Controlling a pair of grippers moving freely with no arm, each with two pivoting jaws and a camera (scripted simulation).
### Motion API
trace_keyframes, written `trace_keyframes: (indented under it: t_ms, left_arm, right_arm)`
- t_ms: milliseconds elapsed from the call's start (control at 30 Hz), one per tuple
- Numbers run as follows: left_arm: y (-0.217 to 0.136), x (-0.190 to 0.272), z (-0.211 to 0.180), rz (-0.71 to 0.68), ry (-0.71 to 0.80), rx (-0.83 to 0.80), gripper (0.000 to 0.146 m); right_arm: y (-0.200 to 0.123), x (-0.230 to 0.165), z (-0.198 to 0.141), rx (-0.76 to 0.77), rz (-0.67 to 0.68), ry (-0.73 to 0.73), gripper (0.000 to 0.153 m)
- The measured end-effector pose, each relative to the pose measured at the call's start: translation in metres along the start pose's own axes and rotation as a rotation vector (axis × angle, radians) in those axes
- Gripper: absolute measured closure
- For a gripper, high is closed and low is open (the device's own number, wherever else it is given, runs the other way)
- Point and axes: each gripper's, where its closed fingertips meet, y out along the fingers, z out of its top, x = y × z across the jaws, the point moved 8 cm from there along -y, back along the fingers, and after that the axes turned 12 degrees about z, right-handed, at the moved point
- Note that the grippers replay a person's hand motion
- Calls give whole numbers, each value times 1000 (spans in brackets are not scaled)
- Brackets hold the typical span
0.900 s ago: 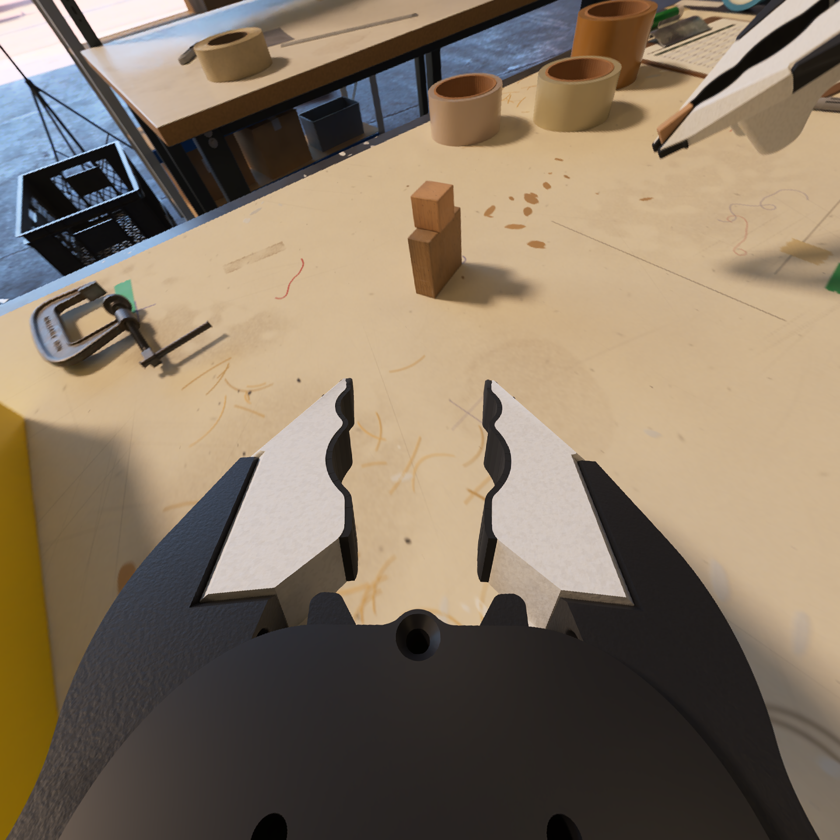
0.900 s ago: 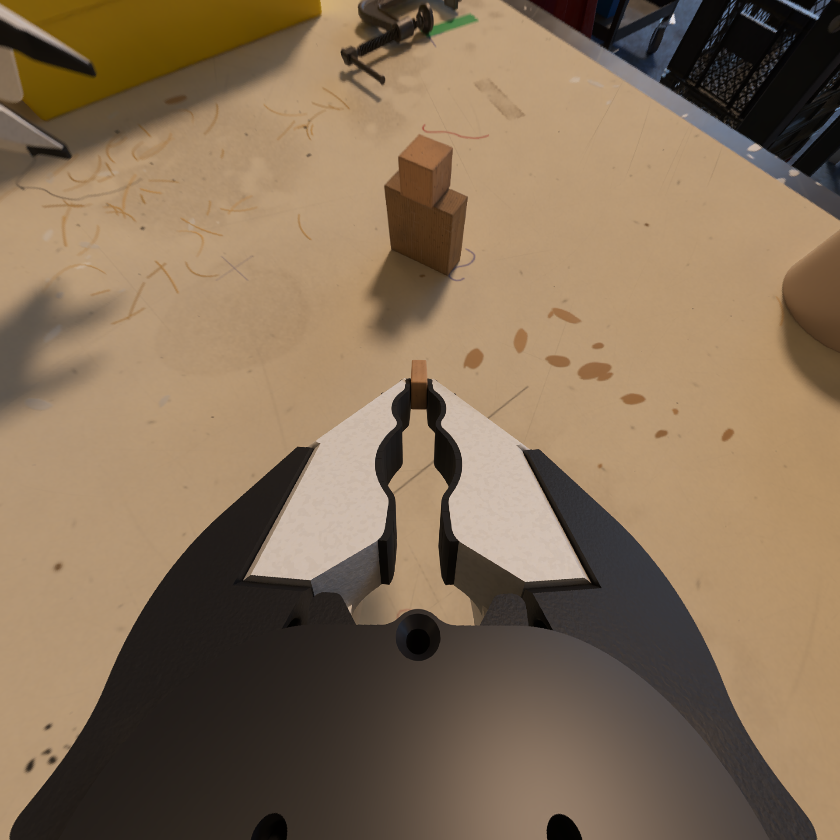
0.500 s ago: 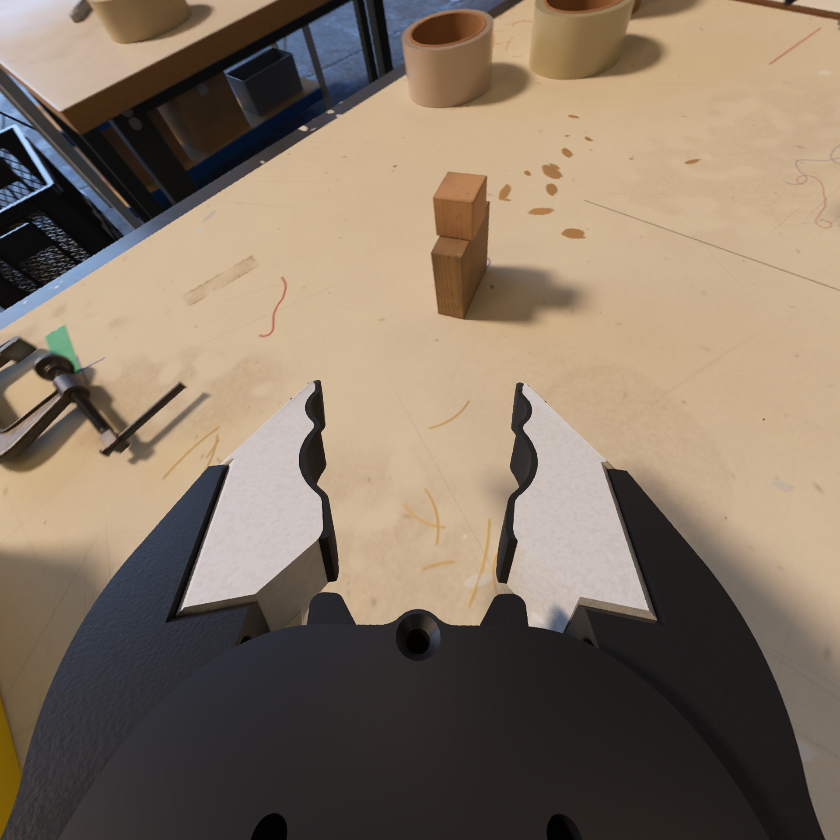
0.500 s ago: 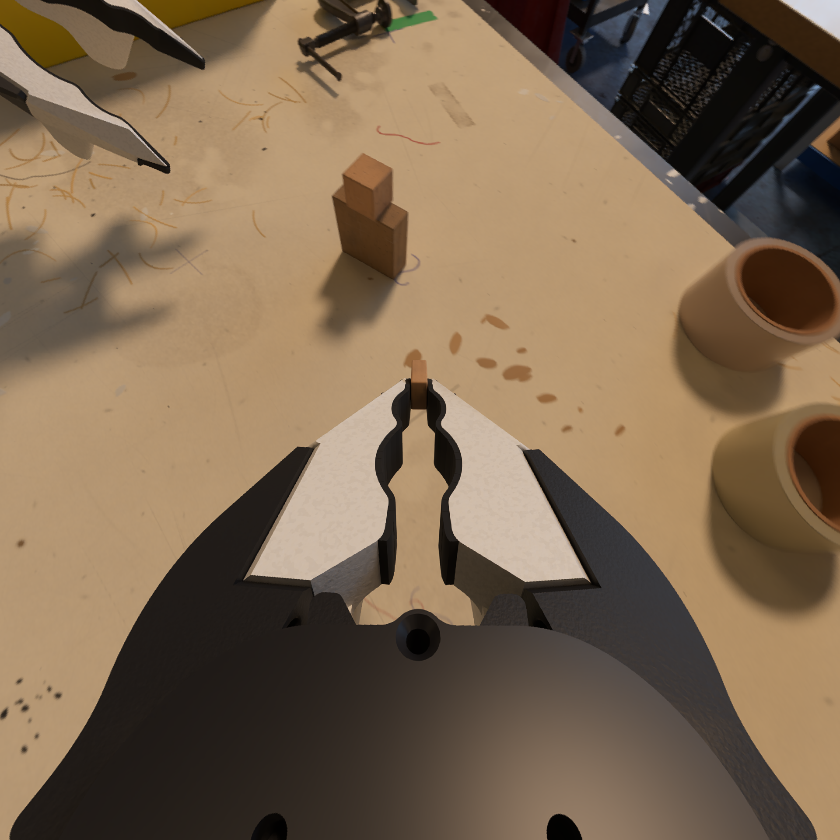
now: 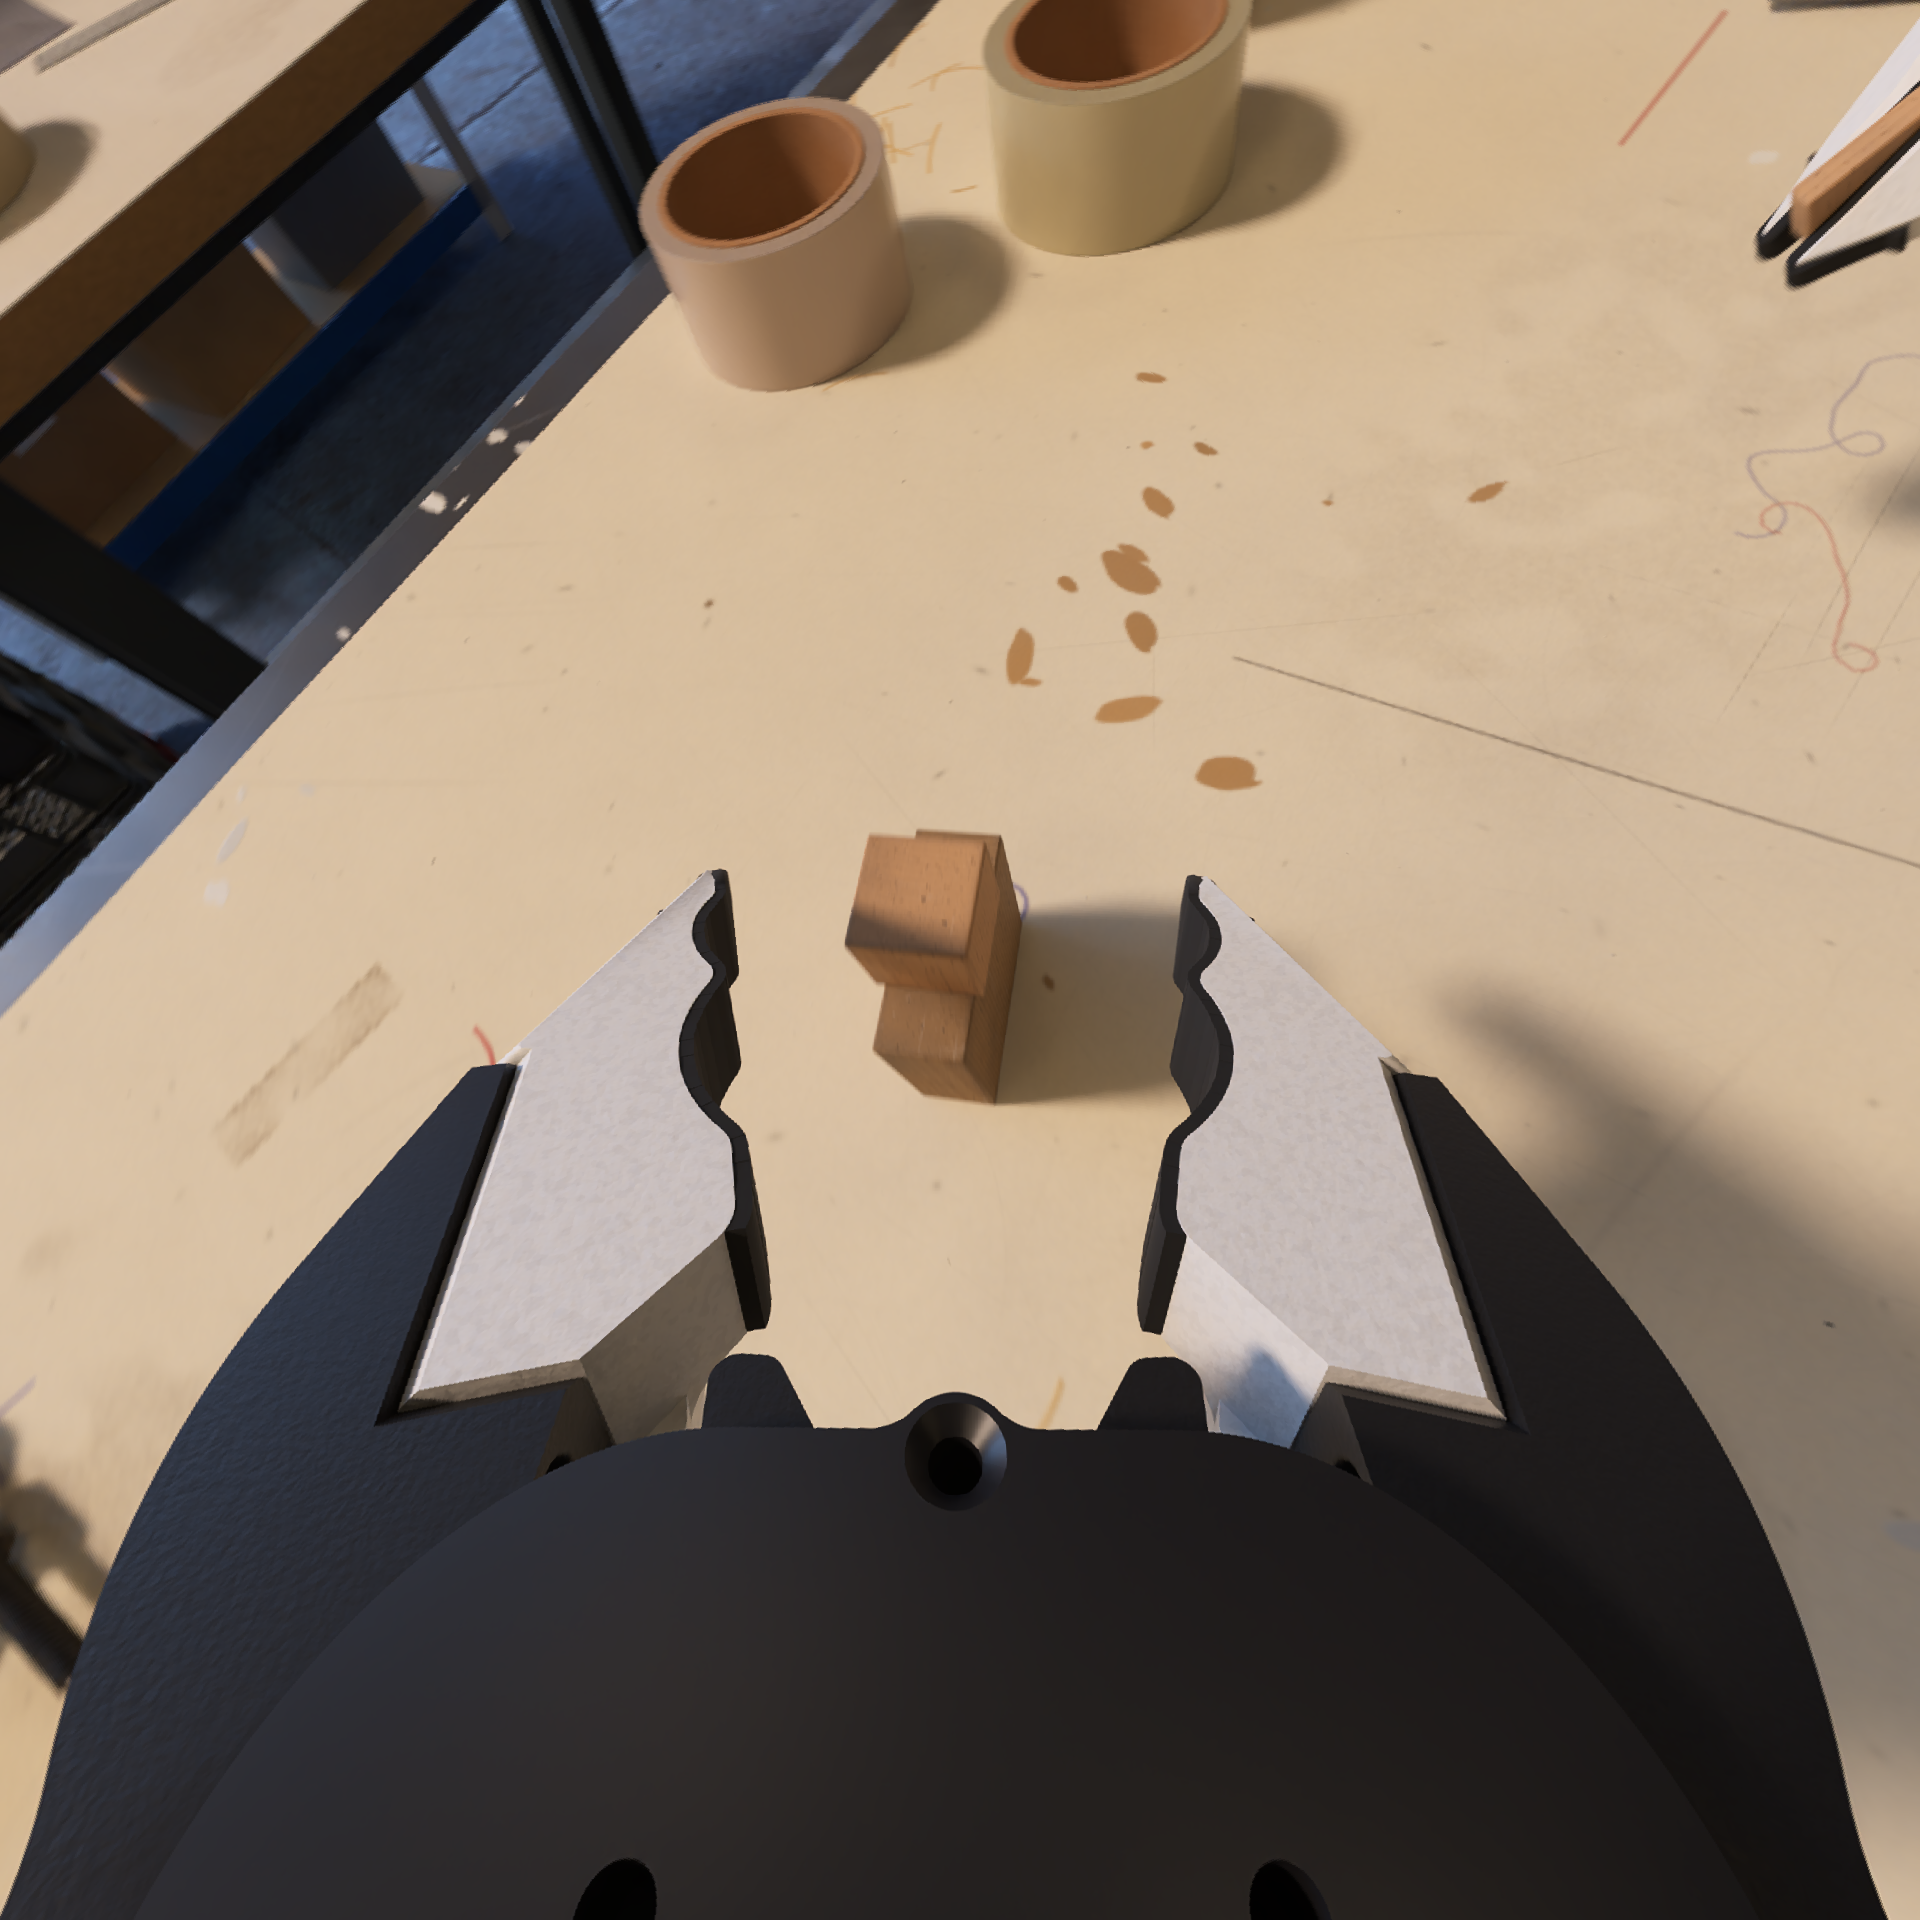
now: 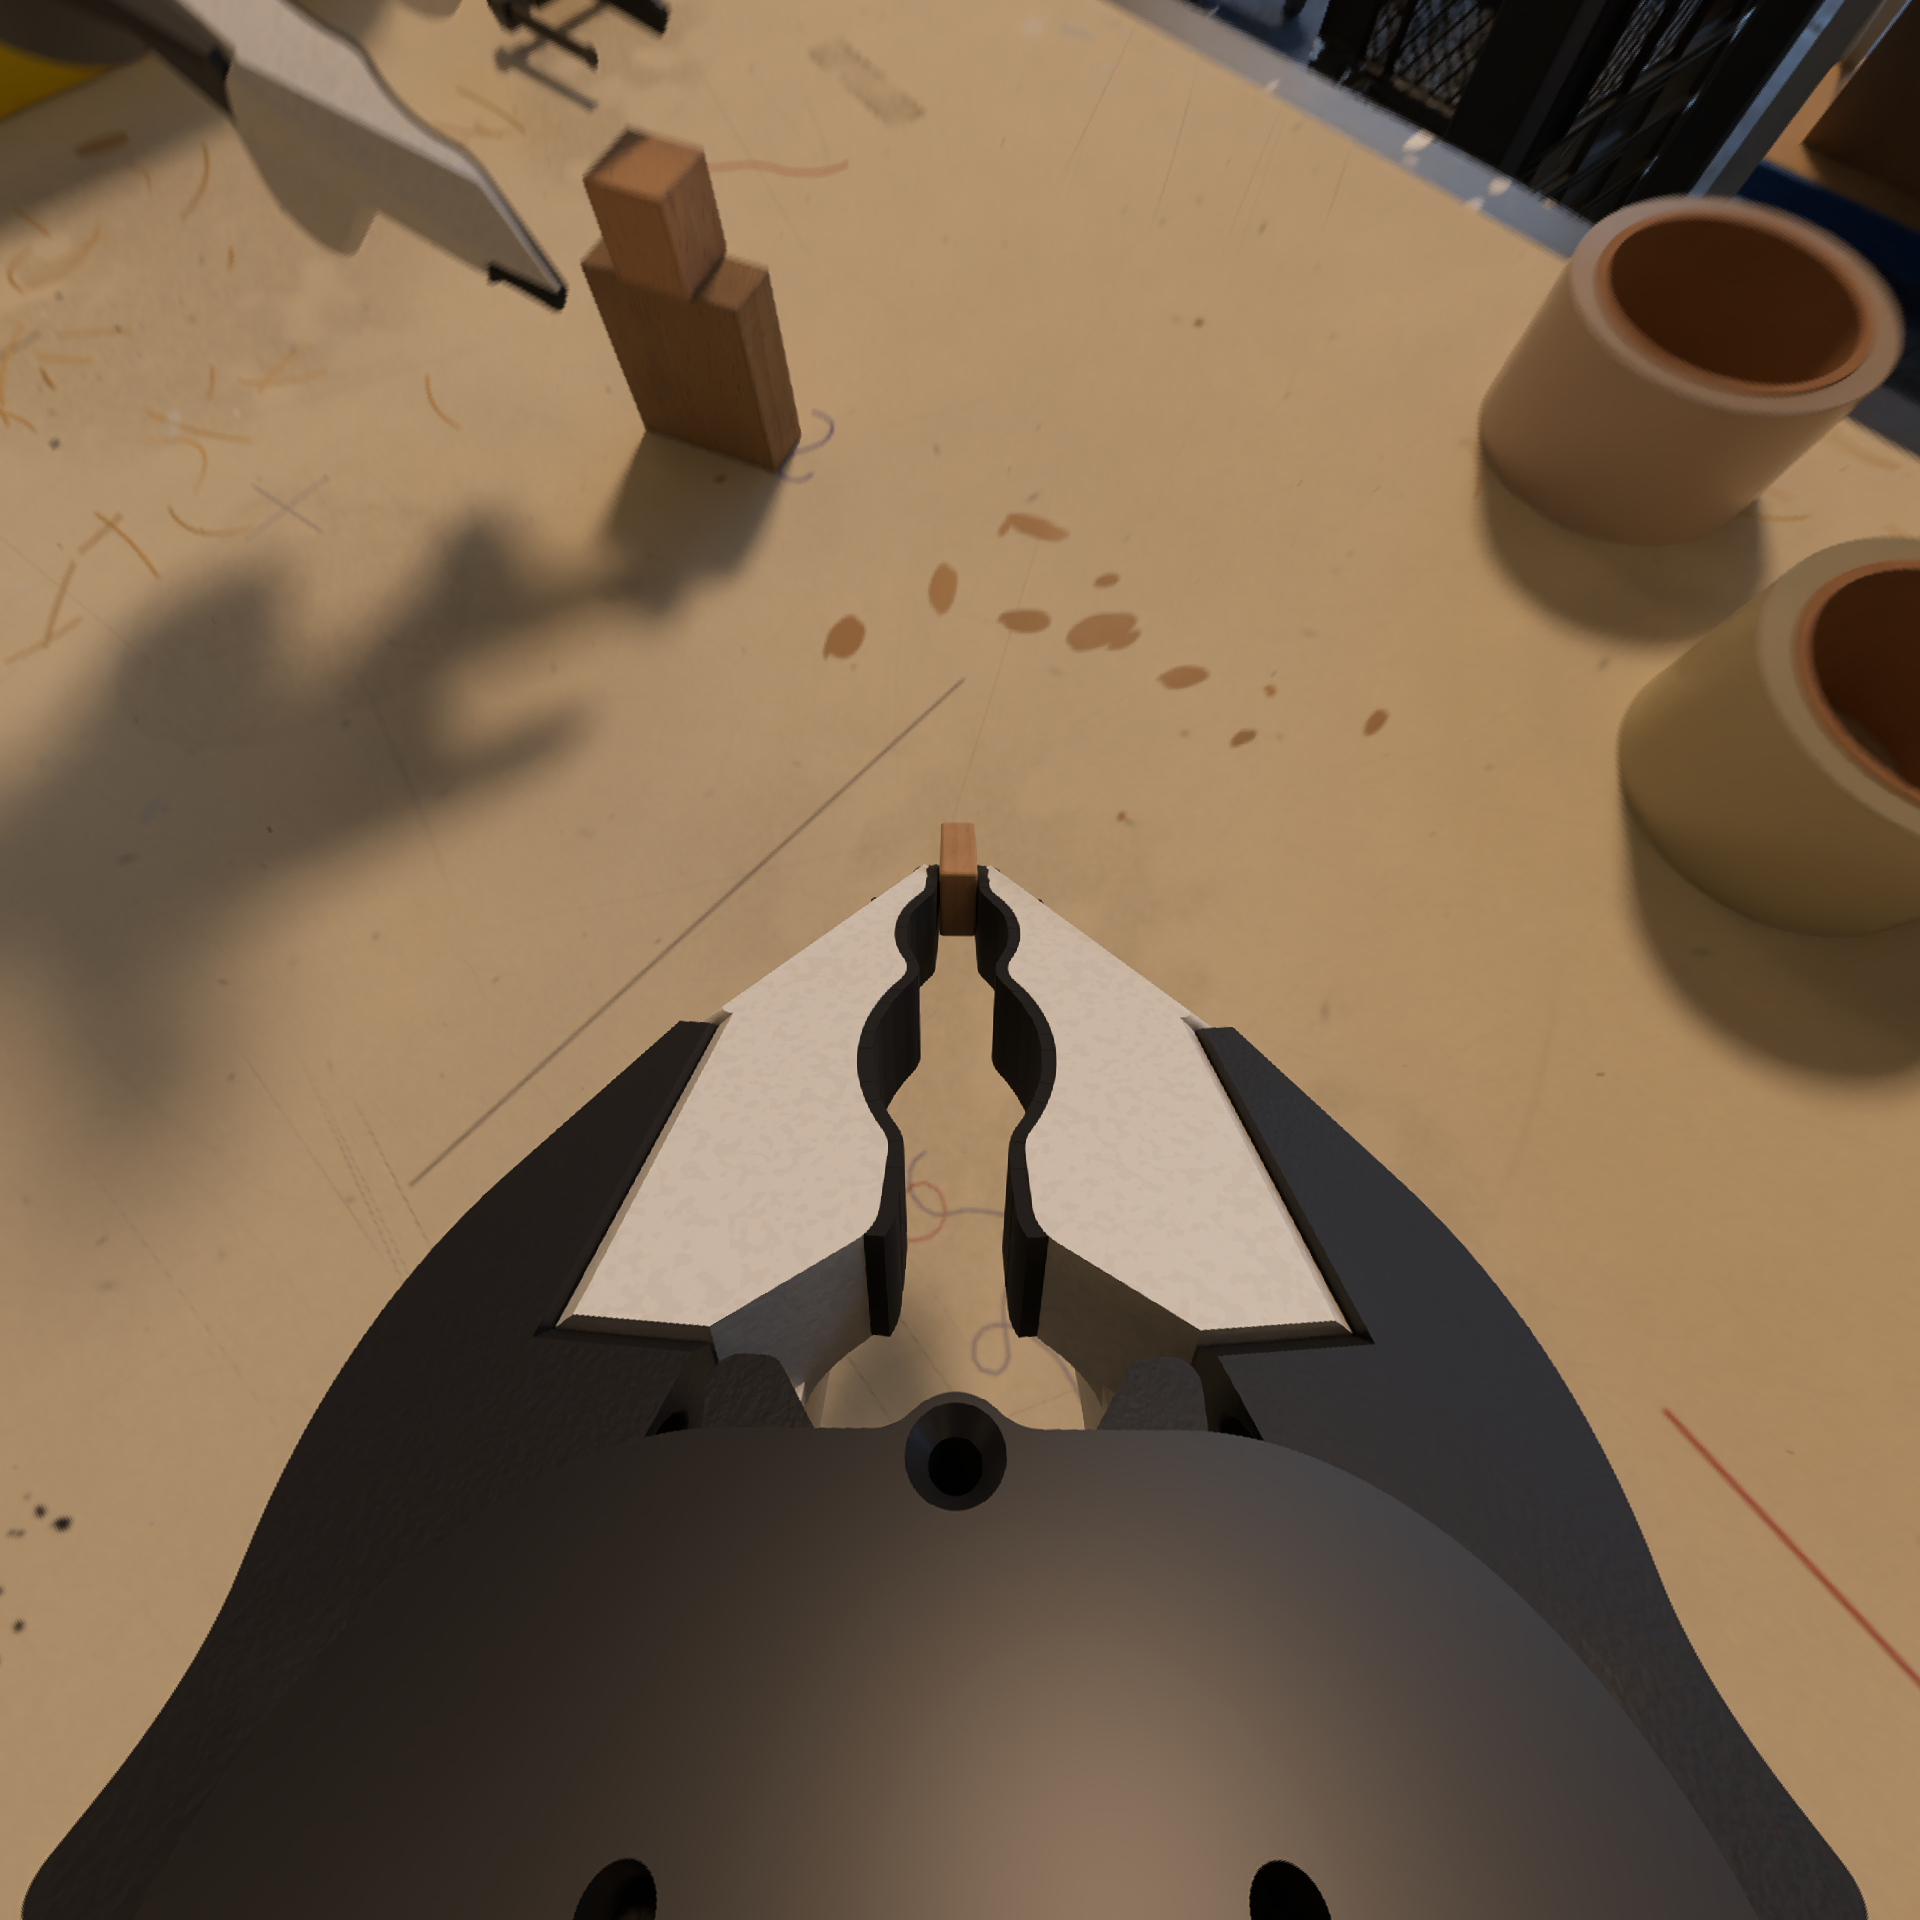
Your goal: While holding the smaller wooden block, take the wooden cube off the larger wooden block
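A wooden cube (image 5: 912, 920) sits on top of the larger wooden block (image 5: 961, 1023), which stands upright on the workbench. My left gripper (image 5: 954, 904) is open, above the stack, with the cube between its fingertips and not touching them. In the right wrist view the cube (image 6: 655, 213) and the larger block (image 6: 707, 364) stand at the far left, with a left gripper finger (image 6: 416, 187) beside them. My right gripper (image 6: 957, 878) is shut on the smaller wooden block (image 6: 957, 878), held off to the side; it also shows in the left wrist view (image 5: 1849, 171).
Two tape rolls (image 5: 774, 239) (image 5: 1117, 114) stand near the far table edge (image 5: 312, 686); they also show at the right in the right wrist view (image 6: 1683, 364) (image 6: 1808, 727). A clamp (image 6: 566, 36) lies beyond the stack. Brown stains (image 6: 1070, 623) mark the bench.
My left gripper has moved forward and over the stack, so the cube now lies between its open fingers. My right gripper, still holding the small block, has shifted slightly.
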Motion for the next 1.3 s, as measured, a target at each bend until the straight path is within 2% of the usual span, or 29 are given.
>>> trace_keyframes:
  t_ms: [167, 433, 600, 1033, 1133, 1300]
  left_arm:
    - [20, -5, -3, -82, 34, 48, 71]
    - [22, -16, -12, -131, -19, 94, 83]
    - [29, -18, -19, -138, -48, 138, 91]
    - [28, -14, -27, -166, -38, 154, 111]
    - [27, -14, -27, -178, -31, 157, 117]
    - [22, -14, -23, -197, -17, 155, 117]
  right_arm:
    - [18, 0, -16, -74, 22, -37, 147]
    - [33, -3, 11, -81, 22, -114, 147]
    - [40, -10, 8, -52, 71, -92, 147]
    - [27, -7, 9, -41, 59, -55, 147]
    - [18, -6, 6, -62, 77, -63, 147]
    - [-7, -4, -10, -139, 74, -64, 147]
